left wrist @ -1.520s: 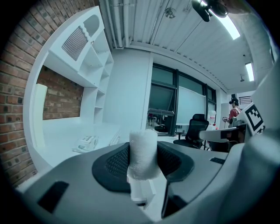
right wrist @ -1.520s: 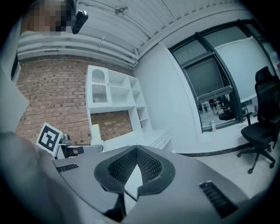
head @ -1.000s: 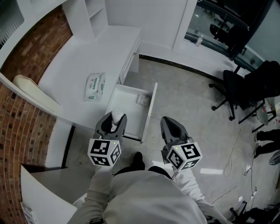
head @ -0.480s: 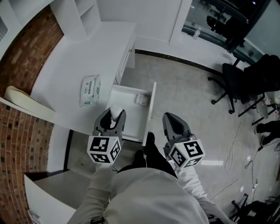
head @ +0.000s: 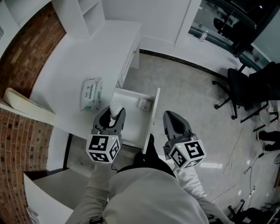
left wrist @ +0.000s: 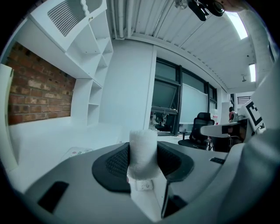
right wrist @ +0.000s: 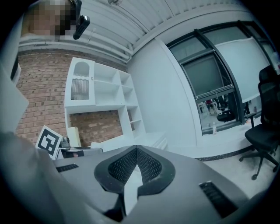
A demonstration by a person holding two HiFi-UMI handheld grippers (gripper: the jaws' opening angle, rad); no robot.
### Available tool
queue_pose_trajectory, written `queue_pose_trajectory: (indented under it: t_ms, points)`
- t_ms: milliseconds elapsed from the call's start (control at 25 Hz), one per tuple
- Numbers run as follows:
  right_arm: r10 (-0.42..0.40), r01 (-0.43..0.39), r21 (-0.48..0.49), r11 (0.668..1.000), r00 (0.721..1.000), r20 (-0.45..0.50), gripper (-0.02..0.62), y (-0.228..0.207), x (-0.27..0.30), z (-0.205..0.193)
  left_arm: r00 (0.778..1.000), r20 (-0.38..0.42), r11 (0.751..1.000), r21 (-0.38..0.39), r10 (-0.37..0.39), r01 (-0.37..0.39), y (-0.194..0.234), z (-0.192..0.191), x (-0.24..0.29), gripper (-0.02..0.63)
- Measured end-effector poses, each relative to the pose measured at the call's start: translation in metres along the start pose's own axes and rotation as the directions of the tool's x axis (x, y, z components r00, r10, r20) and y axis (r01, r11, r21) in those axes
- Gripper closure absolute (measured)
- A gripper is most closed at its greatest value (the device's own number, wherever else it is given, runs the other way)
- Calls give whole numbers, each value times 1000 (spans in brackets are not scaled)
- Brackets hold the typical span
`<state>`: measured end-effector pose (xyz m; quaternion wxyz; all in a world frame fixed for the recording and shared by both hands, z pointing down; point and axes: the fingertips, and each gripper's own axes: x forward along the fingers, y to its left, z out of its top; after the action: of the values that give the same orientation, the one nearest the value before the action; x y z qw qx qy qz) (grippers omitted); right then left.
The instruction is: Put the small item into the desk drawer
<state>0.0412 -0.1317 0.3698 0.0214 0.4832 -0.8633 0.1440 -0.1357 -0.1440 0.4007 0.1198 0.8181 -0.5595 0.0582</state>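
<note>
My left gripper (head: 114, 113) is shut on a small white fuzzy roll (head: 116, 109), which stands upright between the pads. It hangs over the near end of the open white desk drawer (head: 129, 114). In the left gripper view the roll (left wrist: 143, 151) fills the gap between the dark pads (left wrist: 114, 162). A small packet (head: 143, 104) lies at the far end of the drawer. My right gripper (head: 169, 117) is to the right of the drawer front, over the floor. Its jaws are shut with nothing between them, as the right gripper view (right wrist: 136, 154) shows.
A pack of wipes (head: 90, 94) lies on the white desk (head: 92, 52) left of the drawer. Shelves (head: 89, 13) stand at the desk's back, and a brick wall (head: 19, 57) is on the left. Office chairs (head: 245, 87) and cables (head: 234, 162) occupy the floor at right.
The head view has shifted a little. Both grippers stay about where they were, the left one still holding the white roll over the drawer's near end.
</note>
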Motion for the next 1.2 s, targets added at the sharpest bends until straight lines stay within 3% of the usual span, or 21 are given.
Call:
queue_pose_trajectory:
  t_ms: [800, 1200]
  points:
    - [-19, 20, 31, 999, 999, -27, 568, -46, 30, 1, 999, -46, 1000, 1, -2, 2, 6, -3, 60, 420]
    - [-21, 23, 39, 999, 999, -42, 568, -58, 33, -3, 987, -158, 1000, 1, -6, 6, 7, -41, 95, 420]
